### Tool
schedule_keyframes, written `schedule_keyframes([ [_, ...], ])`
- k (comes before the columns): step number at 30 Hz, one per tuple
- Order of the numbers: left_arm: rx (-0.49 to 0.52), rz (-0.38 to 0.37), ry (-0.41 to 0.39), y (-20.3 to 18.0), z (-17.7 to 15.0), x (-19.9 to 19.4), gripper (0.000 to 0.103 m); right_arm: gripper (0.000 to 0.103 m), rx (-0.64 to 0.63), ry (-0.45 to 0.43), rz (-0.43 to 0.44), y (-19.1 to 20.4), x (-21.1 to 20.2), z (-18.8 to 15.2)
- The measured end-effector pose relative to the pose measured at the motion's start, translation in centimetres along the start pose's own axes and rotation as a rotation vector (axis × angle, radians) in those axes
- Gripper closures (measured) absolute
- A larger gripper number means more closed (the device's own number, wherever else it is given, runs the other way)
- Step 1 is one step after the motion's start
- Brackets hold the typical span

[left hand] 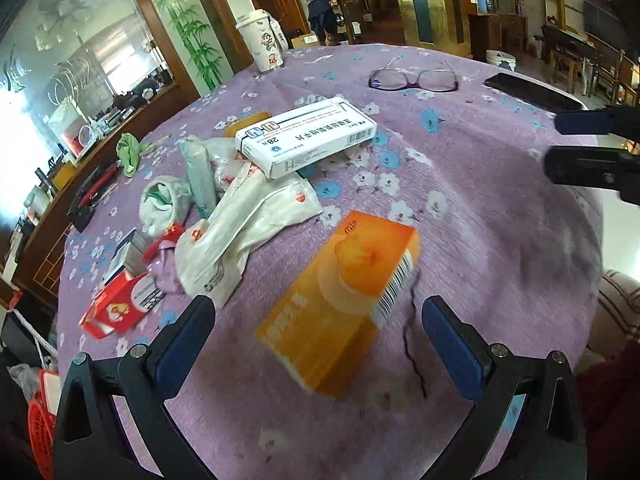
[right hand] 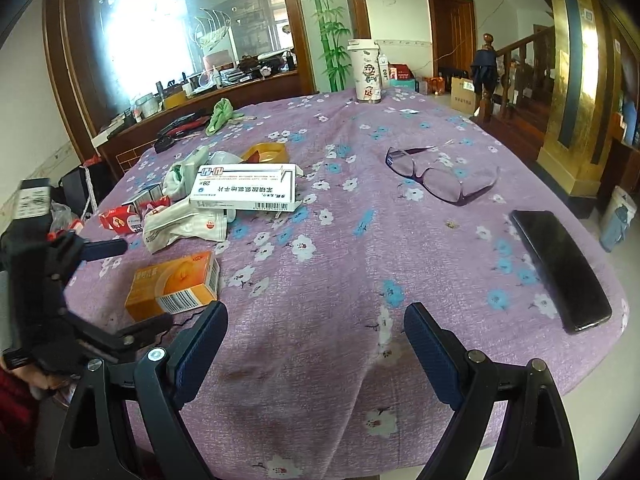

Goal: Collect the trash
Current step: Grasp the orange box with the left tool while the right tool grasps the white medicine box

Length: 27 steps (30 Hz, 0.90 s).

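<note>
An orange medicine box [left hand: 340,304] [right hand: 172,284] lies on the purple flowered tablecloth [left hand: 460,208] [right hand: 340,272]. My left gripper [left hand: 316,332] is open and empty, its fingers on either side of the box's near end; it also shows in the right wrist view [right hand: 120,284]. Behind lie a white medicine box [left hand: 306,136] [right hand: 244,190], crumpled white wrappers [left hand: 244,220] [right hand: 184,226], a red and white carton [left hand: 120,304] [right hand: 120,218] and a green wrapper [left hand: 128,152] [right hand: 220,114]. My right gripper [right hand: 316,332] is open and empty over bare cloth; it also shows in the left wrist view [left hand: 576,144].
Glasses [left hand: 412,79] [right hand: 436,178], a black phone [left hand: 532,90] [right hand: 560,268] and a white cup [left hand: 262,40] [right hand: 366,70] are on the table. A red basket [left hand: 40,424] stands on the floor at the left.
</note>
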<state>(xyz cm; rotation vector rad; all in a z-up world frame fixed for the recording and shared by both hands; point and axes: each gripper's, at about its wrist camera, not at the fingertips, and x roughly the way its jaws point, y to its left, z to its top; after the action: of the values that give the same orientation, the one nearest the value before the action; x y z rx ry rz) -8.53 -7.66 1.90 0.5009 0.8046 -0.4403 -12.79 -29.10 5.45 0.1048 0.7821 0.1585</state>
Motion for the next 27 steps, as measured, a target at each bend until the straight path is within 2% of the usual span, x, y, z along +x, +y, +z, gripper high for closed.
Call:
schedule_keyframes([
  [3, -0.010, -0.016, 0.025, 0.2, 0.4, 1.1, 0.013, 0.011, -0.035, 0.015, 0.055, 0.0, 0.2, 1.0],
  [5, -0.024, -0.033, 0.036, 0.2, 0.6, 1.6, 0.026, 0.011, -0.072, 0.022, 0.108, 0.2, 0.4, 2.2],
  [7, -0.041, -0.045, 0.043, 0.1, 0.8, 1.9, 0.032, 0.011, -0.113, 0.028, 0.137, 0.3, 0.7, 3.4],
  [10, -0.078, -0.047, 0.042, 0.1, 0.8, 2.0, 0.036, 0.010, -0.241, 0.029, 0.180, 1.4, 1.5, 5.6],
  [14, -0.169, -0.059, 0.028, 0.6, -0.1, 1.2, 0.042, 0.010, -0.505, 0.071, 0.231, 4.1, 4.0, 8.2],
  [19, -0.265, -0.050, 0.030, 2.1, -2.3, -0.5, 0.045, 0.011, -0.719, 0.144, 0.237, 6.3, 8.0, 10.2],
  [21, -0.305, -0.045, 0.036, 3.0, -3.3, -1.0, 0.045, 0.011, -0.809, 0.143, 0.190, 7.5, 9.7, 10.9],
  [22, -0.326, -0.034, 0.041, 3.5, -3.8, -1.2, 0.045, 0.011, -0.840, 0.154, 0.193, 7.9, 10.2, 11.1],
  [25, -0.366, -0.014, 0.049, 4.6, -5.0, -1.8, 0.045, 0.011, -0.952, 0.214, 0.217, 9.4, 12.1, 11.1],
  [27, -0.380, -0.003, 0.054, 5.2, -5.3, -1.9, 0.045, 0.012, -1.048, 0.226, 0.186, 10.2, 13.1, 10.7],
])
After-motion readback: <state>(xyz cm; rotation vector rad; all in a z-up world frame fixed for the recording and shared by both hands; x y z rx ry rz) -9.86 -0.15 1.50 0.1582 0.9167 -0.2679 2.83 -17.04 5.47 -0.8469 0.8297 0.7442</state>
